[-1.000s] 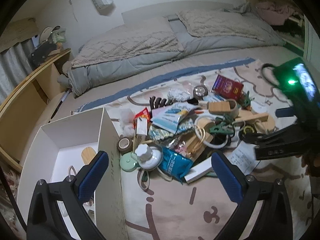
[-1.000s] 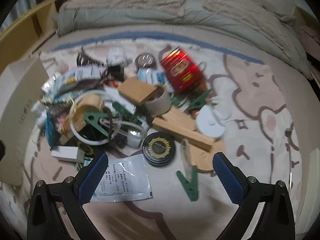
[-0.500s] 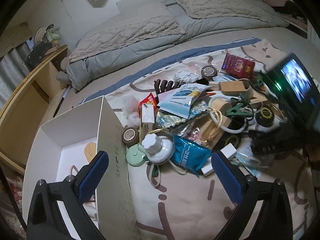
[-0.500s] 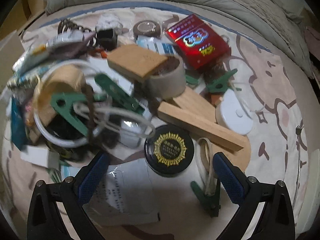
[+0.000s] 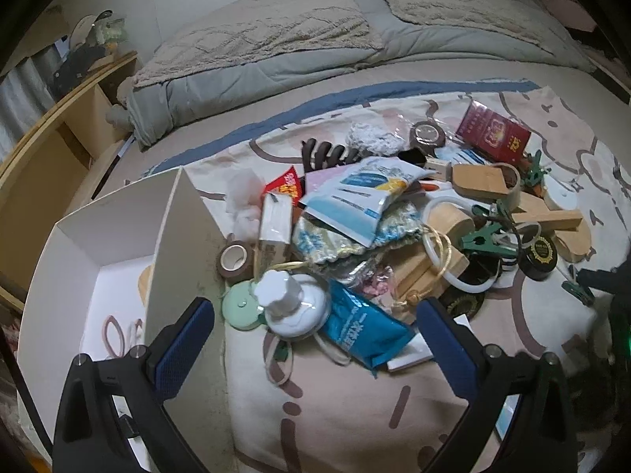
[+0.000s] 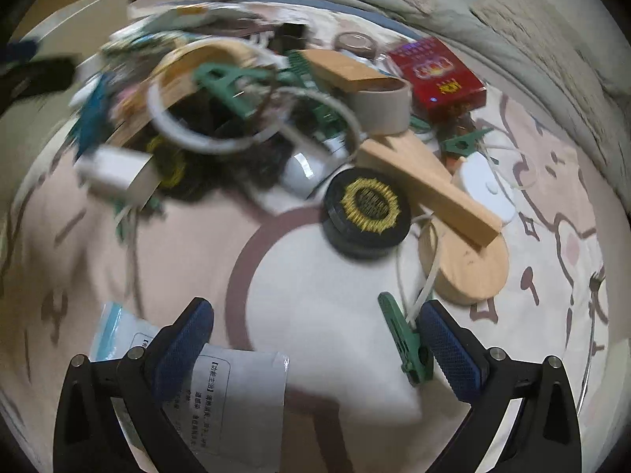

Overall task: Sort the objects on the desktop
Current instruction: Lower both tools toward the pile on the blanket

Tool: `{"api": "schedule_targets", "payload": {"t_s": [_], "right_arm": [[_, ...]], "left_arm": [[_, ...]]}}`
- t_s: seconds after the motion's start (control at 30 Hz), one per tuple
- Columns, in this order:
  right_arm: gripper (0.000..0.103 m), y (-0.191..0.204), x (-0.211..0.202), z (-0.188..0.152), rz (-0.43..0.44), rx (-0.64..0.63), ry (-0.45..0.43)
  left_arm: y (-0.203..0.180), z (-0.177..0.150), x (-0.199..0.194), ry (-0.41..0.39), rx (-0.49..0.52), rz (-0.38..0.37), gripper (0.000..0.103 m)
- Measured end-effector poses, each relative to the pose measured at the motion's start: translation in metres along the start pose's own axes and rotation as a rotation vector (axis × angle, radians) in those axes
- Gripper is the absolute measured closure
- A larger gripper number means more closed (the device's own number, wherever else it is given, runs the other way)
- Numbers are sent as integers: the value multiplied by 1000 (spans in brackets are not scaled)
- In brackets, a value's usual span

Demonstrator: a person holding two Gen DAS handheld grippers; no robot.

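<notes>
A heap of small objects lies on a patterned cloth (image 5: 355, 414) on a bed. My left gripper (image 5: 315, 339) is open and empty, just before a white round jar (image 5: 294, 307) and a blue packet (image 5: 363, 331). My right gripper (image 6: 315, 339) is open and empty, low over the cloth. A white sachet (image 6: 232, 390) lies by its left finger and a green clip (image 6: 406, 347) touches its right finger. A black round tin (image 6: 368, 211) lies ahead of it, also in the left view (image 5: 542, 254). A white box (image 5: 118, 244) stands at the left.
The heap holds a red box (image 5: 493, 136), wooden blocks (image 6: 426, 181), a tape roll (image 5: 234, 260), a white ring (image 6: 205, 118), green clips and packets. A grey duvet (image 5: 315, 39) lies behind. A wooden shelf (image 5: 47, 138) stands at the far left.
My right gripper has dropped lower and nearer the cloth; the sachet and green clip now lie at its fingers. My left gripper has moved nearer the heap.
</notes>
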State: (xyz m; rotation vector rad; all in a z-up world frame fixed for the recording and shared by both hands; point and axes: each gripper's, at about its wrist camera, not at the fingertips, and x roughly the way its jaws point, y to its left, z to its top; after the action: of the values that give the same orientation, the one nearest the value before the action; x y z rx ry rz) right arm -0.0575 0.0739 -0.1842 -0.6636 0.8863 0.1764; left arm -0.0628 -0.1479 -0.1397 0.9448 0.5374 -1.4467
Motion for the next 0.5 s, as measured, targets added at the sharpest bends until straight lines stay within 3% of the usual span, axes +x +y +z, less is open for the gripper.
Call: {"api": "schedule_targets", "payload": {"t_s": [0.27,0.5], "right_arm": [[0,5,-20,-37,59,-95,-31],[0,-10,-26,-57,153,-35,-24]], "left_arm": [[-24,-5,7,37,37,-26,0],[-42,-11,13,73,46,-54,0]]}}
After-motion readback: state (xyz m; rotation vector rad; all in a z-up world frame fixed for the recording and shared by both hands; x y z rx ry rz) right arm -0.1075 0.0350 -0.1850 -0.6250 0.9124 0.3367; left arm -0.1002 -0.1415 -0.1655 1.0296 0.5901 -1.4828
